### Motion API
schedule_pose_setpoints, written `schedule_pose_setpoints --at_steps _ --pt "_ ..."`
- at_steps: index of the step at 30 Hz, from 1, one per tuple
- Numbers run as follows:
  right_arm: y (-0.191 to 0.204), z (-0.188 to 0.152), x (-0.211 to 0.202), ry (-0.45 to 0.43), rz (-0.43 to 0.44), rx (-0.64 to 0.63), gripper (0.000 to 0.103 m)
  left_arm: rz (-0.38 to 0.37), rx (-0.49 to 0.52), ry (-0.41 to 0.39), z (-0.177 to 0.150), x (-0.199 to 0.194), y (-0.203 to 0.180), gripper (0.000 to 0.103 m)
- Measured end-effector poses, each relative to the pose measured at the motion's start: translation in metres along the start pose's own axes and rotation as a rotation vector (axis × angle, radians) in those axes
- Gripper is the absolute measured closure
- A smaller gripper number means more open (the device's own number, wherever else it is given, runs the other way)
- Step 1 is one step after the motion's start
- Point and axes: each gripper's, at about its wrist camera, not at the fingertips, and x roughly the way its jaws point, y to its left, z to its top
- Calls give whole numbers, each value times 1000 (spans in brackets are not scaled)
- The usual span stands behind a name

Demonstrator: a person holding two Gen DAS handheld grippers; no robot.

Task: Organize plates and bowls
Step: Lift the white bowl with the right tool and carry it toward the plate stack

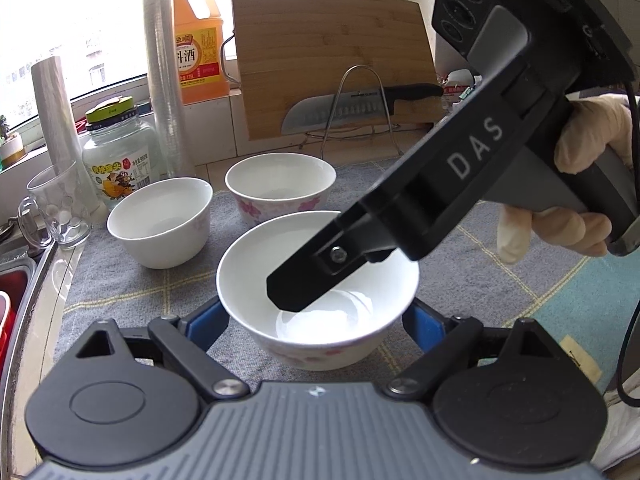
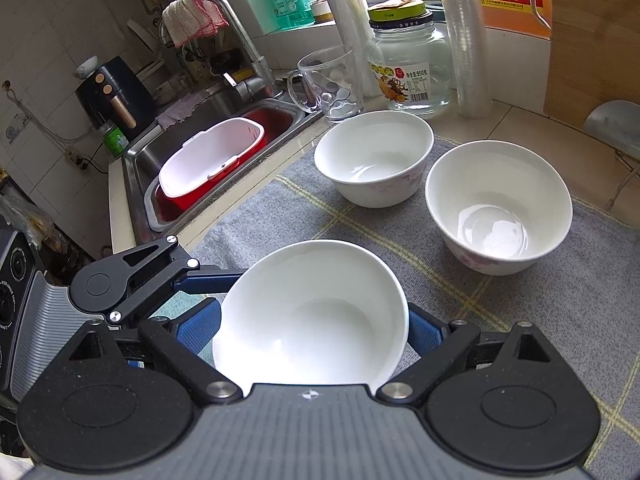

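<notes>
Grey checked cloth, three white floral-sided bowls.

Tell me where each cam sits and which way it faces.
Left wrist: on the left gripper, facing the window across the near bowl; shows its own pads, the right gripper, a gloved hand.
Right wrist: on the right gripper, facing the sink corner across that bowl; shows its own pads, the left gripper at left.
Shared: near bowl, two far bowls, glass mug, jar.

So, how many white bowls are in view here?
3. The front bowl is nearest the cameras; the left bowl and the right bowl stand on the grey cloth behind it. More may be hidden in the sink.
</notes>
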Motion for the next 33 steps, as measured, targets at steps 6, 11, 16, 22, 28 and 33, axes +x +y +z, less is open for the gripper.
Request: schedule_pose_setpoints --at_steps 6,11,16,22,28,33 --pt "-4 -14 -16 -16 -36 29 5 -48 23 2 3 1 -13 10" --pt "-8 -27 -28 -29 -73 54 5 -90 48 0 7 5 -23 10" --pt "-12 -40 -39 -43 -118 78 5 -137 84 -4 11 11 -36 10" --pt "-19 -59 -56 -63 -167 118 5 -195 123 -7 16 19 -52 10" --pt "-24 -76 -71 -79 -208 158 5 -247 163 -3 17 23 -69 10" --pt "-29 -87 -79 -85 -235 179 5 -278 183 -1 18 28 -79 10"
